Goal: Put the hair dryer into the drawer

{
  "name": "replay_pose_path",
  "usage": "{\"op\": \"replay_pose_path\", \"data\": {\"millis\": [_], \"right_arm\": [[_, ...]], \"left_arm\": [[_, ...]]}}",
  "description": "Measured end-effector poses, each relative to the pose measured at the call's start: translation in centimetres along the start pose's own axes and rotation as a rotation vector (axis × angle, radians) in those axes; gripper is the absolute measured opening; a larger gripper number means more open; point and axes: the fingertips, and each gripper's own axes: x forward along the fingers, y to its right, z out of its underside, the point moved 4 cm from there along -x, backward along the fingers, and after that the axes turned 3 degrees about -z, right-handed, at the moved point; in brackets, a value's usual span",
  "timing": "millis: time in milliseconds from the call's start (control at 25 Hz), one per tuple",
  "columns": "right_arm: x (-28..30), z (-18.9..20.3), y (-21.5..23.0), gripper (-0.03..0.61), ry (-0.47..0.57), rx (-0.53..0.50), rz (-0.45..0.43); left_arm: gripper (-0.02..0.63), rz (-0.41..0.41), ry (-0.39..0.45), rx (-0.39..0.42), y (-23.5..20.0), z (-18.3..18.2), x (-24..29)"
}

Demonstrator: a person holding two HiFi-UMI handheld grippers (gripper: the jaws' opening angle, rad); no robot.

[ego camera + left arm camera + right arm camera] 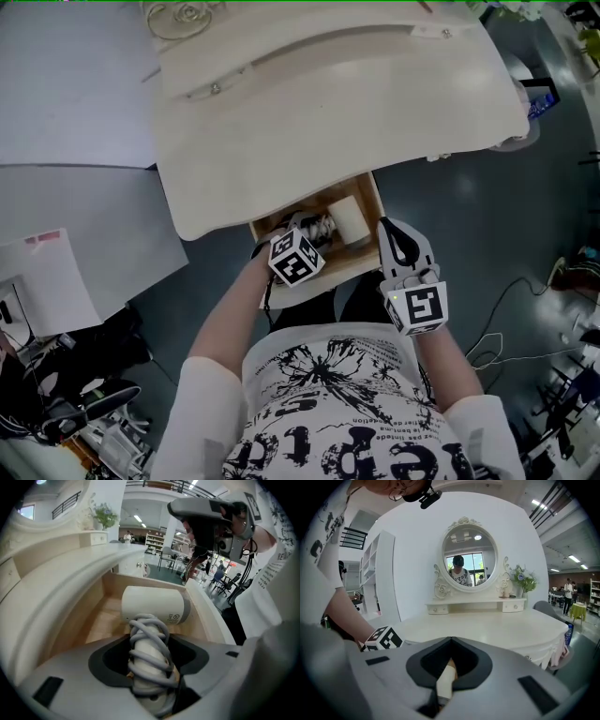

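Placing step, nearly done. The left gripper (150,670) pinches the dryer (154,604) by its cord-wrapped handle (149,651), with the barrel low inside the open drawer (375,202). Whether it rests on the drawer floor, I can't tell.

Next call: settle it down, spread the jaws, and back out toward 6 o'clock.

Room is tight. The table (328,103) edge overhangs at 12 and the drawer wall sits close at 3. The right gripper (401,246), jaws pressed together and empty, hovers by the rim at 4.
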Motion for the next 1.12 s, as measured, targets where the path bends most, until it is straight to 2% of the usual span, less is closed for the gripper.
{"op": "replay_pose_path", "data": {"millis": [120, 320, 520, 840, 880, 1000, 1120], "right_arm": [[-0.1, 0.3, -0.1, 0.012, -0.006, 0.007, 0.001], [-0.8, 0.7, 0.5, 0.012, -0.017, 0.022, 0.024], [-1.2, 0.7, 0.8, 0.012, -0.017, 0.025, 0.032], [-1.2, -0.1, 0.7, 0.012, -0.025, 0.047, 0.042], [-1.2, -0.3, 0.6, 0.012, -0.021, 0.046, 0.038], [-1.3, -0.7, 0.1, 0.012, -0.015, 0.033, 0.028], [-1.5, -1.6, 0.0, 0.012, -0.001, 0.006, 0.035]], "left_arm": [[0.256, 0.033, -0.057, 0.005, 0.2, 0.7, 1.4], [0.256, 0.071, -0.071, -0.023, 0.5, 0.3, 2.6], [0.258, 0.09, -0.197, 0.038, 0.7, 1.8, 4.2], [0.267, 0.105, -0.223, 0.064, 0.9, 1.9, 4.4], [0.285, 0.106, -0.232, 0.064, 1.0, 1.9, 4.4], [0.307, 0.052, -0.227, 0.049, 0.8, 1.6, 4.2], [0.307, -0.023, -0.157, 0.037, 0.4, 0.6, 2.7]]}}
